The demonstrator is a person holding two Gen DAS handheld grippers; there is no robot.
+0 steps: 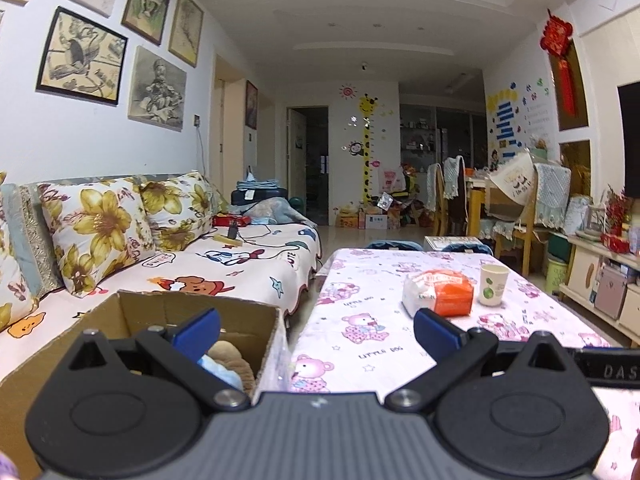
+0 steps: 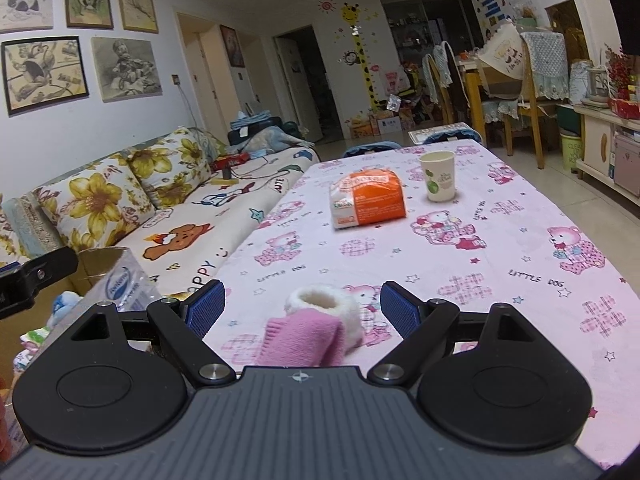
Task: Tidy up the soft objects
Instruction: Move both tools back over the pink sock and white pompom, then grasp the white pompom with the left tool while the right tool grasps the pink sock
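A pink sock with a white fluffy cuff lies on the pink-clothed table, between the fingers of my right gripper, which is open around it without touching. My left gripper is open and empty, hovering over the gap between a cardboard box and the table. The box sits on the sofa edge and holds soft toys, a brown and a blue one. The box also shows at the left of the right wrist view.
An orange-and-white tissue pack and a paper cup stand mid-table; both show in the left wrist view too, pack, cup. A sofa with floral pillows runs along the left. Chairs and a sideboard are at the right.
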